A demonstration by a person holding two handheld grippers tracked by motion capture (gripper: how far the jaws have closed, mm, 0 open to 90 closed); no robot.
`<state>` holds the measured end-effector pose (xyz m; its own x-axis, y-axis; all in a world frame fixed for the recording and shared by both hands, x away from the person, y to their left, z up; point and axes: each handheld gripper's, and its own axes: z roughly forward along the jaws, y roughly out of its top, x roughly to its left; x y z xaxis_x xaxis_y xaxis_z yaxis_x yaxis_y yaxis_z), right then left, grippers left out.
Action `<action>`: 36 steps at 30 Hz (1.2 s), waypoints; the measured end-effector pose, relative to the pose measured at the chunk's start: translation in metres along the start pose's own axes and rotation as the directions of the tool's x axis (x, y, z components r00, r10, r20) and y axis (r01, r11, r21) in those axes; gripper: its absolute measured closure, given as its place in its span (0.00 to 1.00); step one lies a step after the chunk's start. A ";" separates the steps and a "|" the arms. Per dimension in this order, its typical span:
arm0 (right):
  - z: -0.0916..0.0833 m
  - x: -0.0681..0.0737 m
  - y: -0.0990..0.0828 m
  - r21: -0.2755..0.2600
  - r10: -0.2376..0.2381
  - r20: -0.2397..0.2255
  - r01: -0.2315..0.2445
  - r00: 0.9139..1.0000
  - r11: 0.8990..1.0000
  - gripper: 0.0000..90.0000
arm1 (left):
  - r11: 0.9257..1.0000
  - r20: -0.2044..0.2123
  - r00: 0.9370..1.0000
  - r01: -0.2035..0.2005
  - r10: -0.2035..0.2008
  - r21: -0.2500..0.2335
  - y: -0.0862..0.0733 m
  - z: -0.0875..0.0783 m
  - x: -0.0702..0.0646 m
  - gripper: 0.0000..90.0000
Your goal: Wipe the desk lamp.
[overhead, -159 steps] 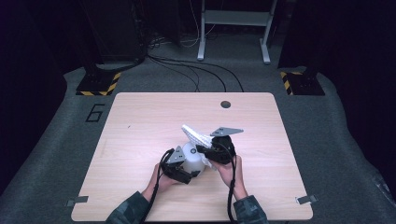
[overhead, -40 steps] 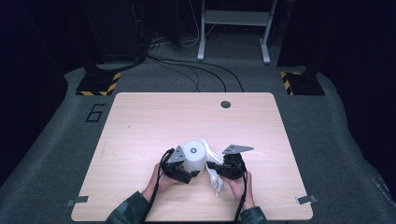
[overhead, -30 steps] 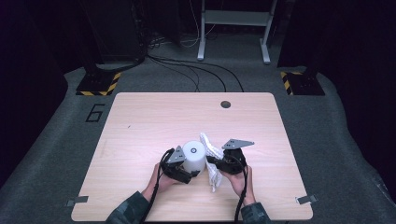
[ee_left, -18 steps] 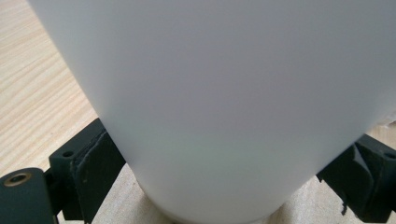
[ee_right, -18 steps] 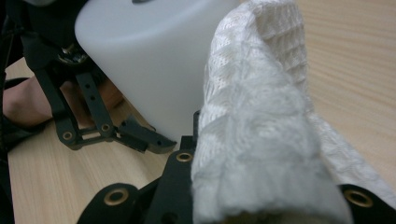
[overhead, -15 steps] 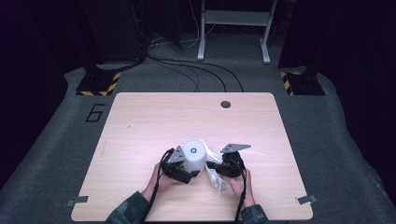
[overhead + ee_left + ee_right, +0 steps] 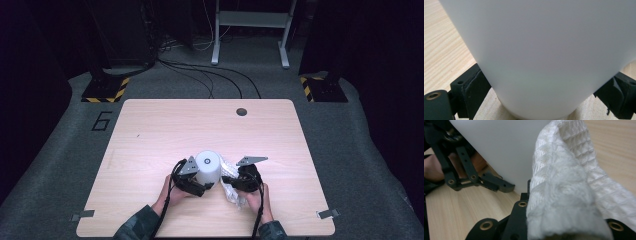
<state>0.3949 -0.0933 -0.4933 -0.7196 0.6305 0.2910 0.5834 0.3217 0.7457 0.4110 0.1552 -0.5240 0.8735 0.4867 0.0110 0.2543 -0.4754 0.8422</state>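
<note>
Two claws worked: left claw (image 7: 200, 184) clamped the white cylinder (image 7: 208, 168); right claw (image 7: 231, 181), at its 3 o'clock, gripped a cloth (image 7: 564, 195); hard wiping might tip it.

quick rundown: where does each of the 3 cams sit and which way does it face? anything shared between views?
High view: above the person's side, looking forward and down on the wooden table; forearms, both hands, both grippers show.
Left gripper view: rides the left gripper, looking along its jaws at the white cylinder between them.
Right gripper view: rides the right gripper, looking over the white waffle cloth it holds.
Shared: the cylinder appears in all three.
</note>
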 end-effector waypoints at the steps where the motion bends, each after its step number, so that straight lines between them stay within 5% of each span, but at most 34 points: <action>1: -0.003 0.002 0.003 -0.010 -0.002 0.003 0.002 1.000 1.000 0.95 | 1.000 0.000 1.000 0.000 0.000 0.000 0.000 0.000 0.000 0.09; 10: -0.027 0.018 0.031 -0.079 -0.068 0.002 0.068 0.998 0.995 0.94 | 1.000 0.000 1.000 0.000 0.000 -0.001 0.000 0.000 0.000 0.09; 23: -0.038 0.033 0.069 -0.166 -0.087 0.013 0.088 0.996 0.982 0.94 | 1.000 0.000 1.000 -0.011 0.011 0.005 0.000 0.000 0.001 0.09; 36: -0.009 0.034 0.087 -0.075 -0.086 0.062 0.090 0.994 0.993 0.95 | 1.000 -0.001 1.000 -0.013 0.013 0.003 0.000 0.000 0.001 0.09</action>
<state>0.4180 -0.0503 -0.4132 -0.7420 0.6435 0.1880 0.4862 0.3234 0.8118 0.4119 0.1557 -0.5236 0.8764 0.4810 0.0223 0.2441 -0.4837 0.8405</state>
